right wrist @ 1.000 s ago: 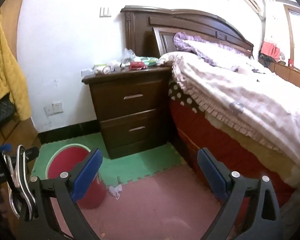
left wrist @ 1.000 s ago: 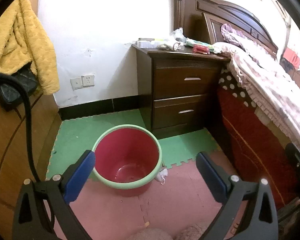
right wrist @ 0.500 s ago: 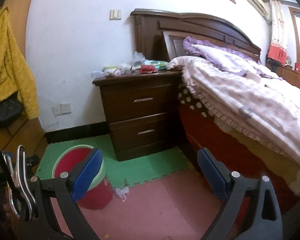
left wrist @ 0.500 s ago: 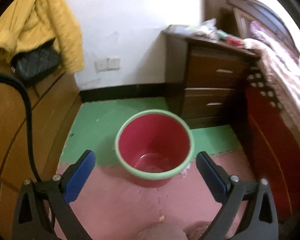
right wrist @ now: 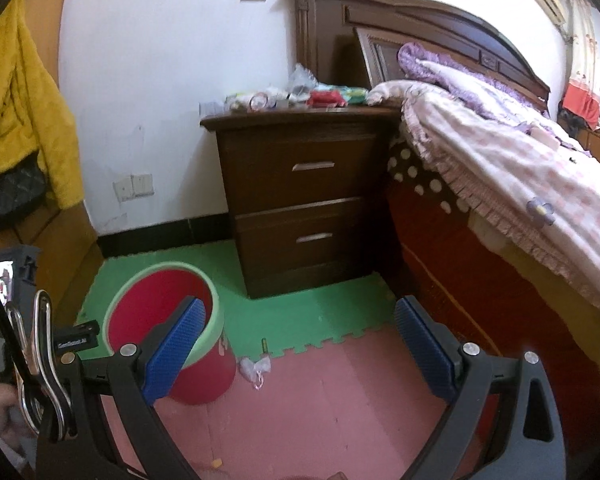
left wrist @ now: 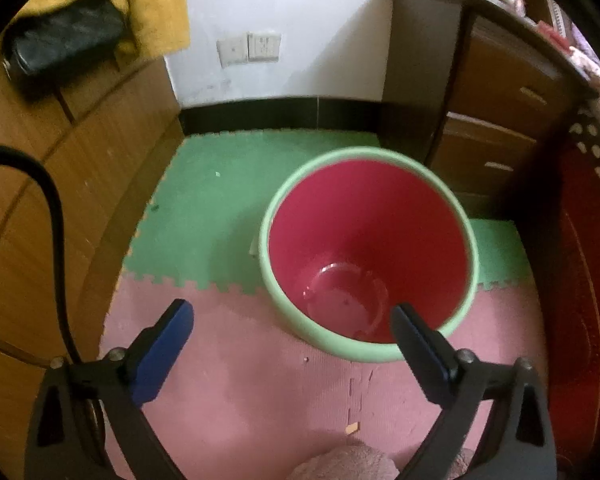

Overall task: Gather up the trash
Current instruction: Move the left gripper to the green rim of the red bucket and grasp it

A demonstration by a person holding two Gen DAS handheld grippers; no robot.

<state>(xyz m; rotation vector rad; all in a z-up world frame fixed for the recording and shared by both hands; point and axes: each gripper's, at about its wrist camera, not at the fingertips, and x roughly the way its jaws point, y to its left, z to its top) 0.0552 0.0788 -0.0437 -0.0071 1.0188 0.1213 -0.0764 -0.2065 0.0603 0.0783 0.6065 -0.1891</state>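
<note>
A red bin with a pale green rim (left wrist: 370, 248) stands empty on the foam floor mats, seen from above in the left wrist view. My left gripper (left wrist: 291, 340) hangs open just in front of it, its right finger over the near rim. In the right wrist view the same bin (right wrist: 163, 320) sits at lower left. A crumpled white wrapper (right wrist: 255, 368) lies on the pink mat beside the bin, and a small dark stick (right wrist: 265, 346) lies on the green mat. Several pieces of litter (right wrist: 300, 94) cover the nightstand top. My right gripper (right wrist: 300, 344) is open and holds nothing.
A dark wooden nightstand (right wrist: 304, 196) with two drawers stands against the wall, next to a bed (right wrist: 520, 184) with a pink quilt. A wooden wardrobe (left wrist: 59, 184) with a yellow coat (right wrist: 19, 120) and black bag fills the left. A small orange scrap (left wrist: 352, 427) lies on the pink mat.
The left gripper has moved forward and tilted down over the bin, which now fills more of its view. The right gripper has drifted closer to the nightstand and floor.
</note>
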